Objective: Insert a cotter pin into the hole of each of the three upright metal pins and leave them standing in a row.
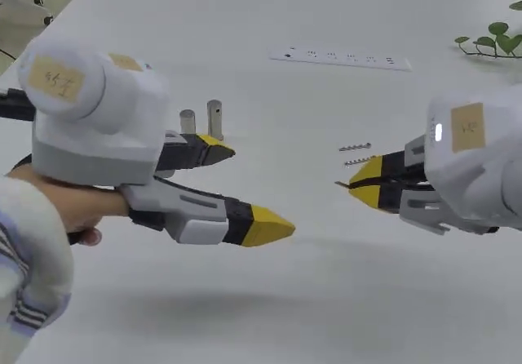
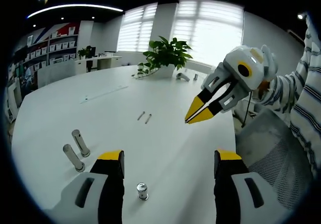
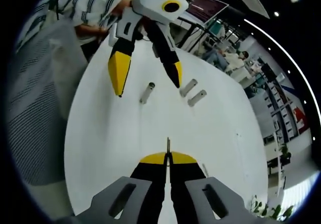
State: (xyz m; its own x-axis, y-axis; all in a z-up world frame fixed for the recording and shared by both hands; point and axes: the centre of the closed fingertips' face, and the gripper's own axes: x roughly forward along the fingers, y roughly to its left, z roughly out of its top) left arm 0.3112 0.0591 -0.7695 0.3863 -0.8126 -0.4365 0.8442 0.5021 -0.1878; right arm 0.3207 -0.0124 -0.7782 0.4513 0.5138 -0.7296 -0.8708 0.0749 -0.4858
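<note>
Left gripper (image 1: 261, 191), black jaws tipped yellow: spread wide, holding nothing. Right gripper (image 1: 351, 186): jaws pressed together on a thin metal cotter pin (image 3: 168, 144) that juts past the tips. In the left gripper view, one short silver cylindrical metal pin (image 2: 142, 190) stands upright on the white table (image 1: 326, 299) between the left jaws. Two taller silver pins (image 2: 73, 157) stand at its 10 o'clock. Two loose cotter pins (image 1: 355, 147) lie at 12 o'clock of the right tips. A flat white power strip (image 1: 341, 58) lies beyond.

1. Left hand-held gripper (image 1: 261, 190): jaws spread wide apart, gripped by a hand (image 1: 67, 205) in a striped sleeve (image 1: 24, 286).
2. Right hand-held gripper (image 1: 352, 186): jaws pressed together on a cotter pin (image 3: 168, 144) that juts past its tips, which point toward the left hand-held gripper.
</note>
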